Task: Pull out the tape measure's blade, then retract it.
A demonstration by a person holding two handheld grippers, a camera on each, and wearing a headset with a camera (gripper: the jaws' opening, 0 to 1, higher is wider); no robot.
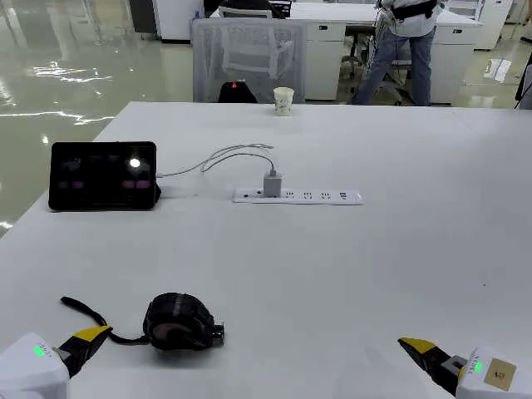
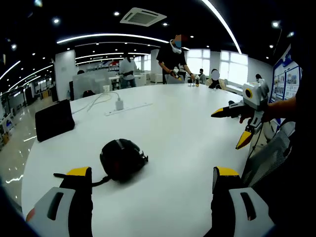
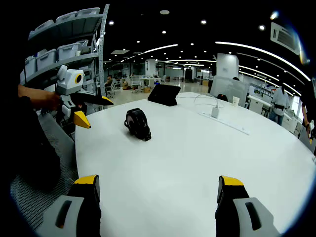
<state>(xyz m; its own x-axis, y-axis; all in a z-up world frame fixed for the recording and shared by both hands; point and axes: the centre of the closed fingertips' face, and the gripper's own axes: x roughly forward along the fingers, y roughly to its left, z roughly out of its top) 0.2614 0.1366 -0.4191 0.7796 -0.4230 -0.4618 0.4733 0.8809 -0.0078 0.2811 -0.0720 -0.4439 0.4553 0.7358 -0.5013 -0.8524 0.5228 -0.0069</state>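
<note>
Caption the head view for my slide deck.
Black tape measure on white table between open left gripper and open right gripper.

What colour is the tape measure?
The tape measure is black, clearest in the left gripper view.

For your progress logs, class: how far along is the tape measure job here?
Done: nothing; the tape measure lies on the table, blade in. In hand: nothing; the left gripper and right gripper are open, neither closed on it. Left: grasp it, pull the blade out, retract it.
</note>
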